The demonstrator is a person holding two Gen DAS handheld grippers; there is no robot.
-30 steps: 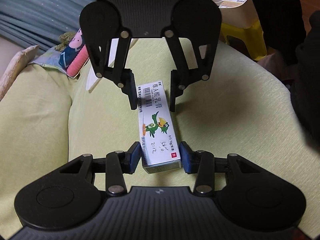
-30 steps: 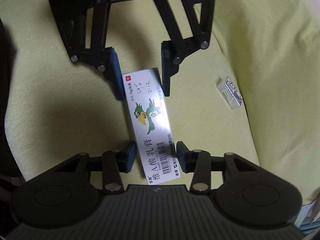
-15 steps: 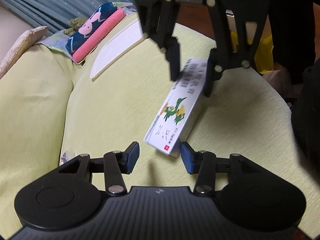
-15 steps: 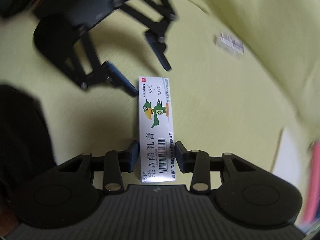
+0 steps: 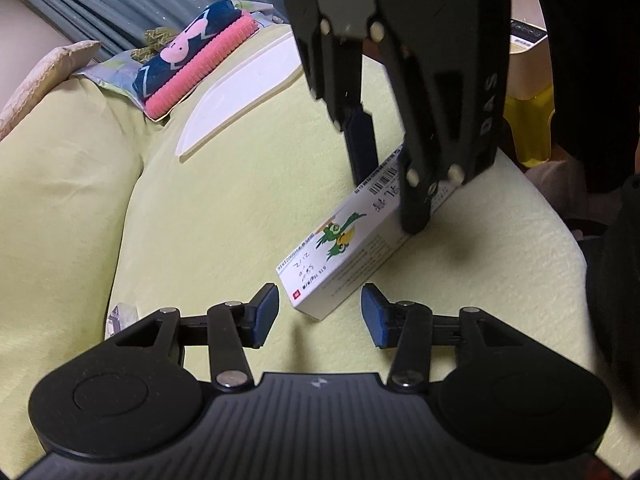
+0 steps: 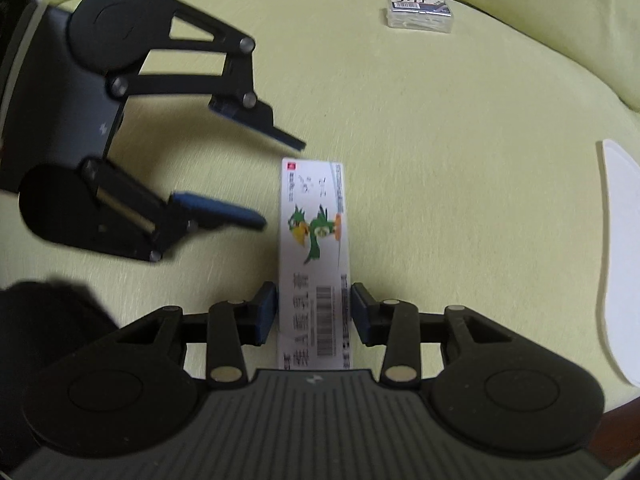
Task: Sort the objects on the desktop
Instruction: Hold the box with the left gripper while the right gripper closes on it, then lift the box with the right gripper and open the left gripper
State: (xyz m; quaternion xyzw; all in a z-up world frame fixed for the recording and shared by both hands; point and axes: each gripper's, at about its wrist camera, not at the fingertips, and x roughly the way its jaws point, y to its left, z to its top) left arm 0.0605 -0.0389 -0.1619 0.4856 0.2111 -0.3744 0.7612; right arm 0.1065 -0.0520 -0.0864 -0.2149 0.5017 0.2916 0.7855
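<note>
Two tools work one medicine carton [image 6: 314, 256] on your yellow-green cushion [image 6: 460, 200]. Your right tool [image 6: 313, 314] is clamped on the carton's barcode end, its pads against both long sides. Your left tool [image 5: 319, 314] stands apart, pads empty, just short of the carton's near corner [image 5: 316, 292]. A small clear packet [image 6: 420, 13] lies well apart; a white tray [image 6: 618, 260] sits at the cushion's edge.

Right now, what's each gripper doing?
Left gripper: open, empty, beside the near end of the white box.
Right gripper: shut on the white box's barcode end.
</note>
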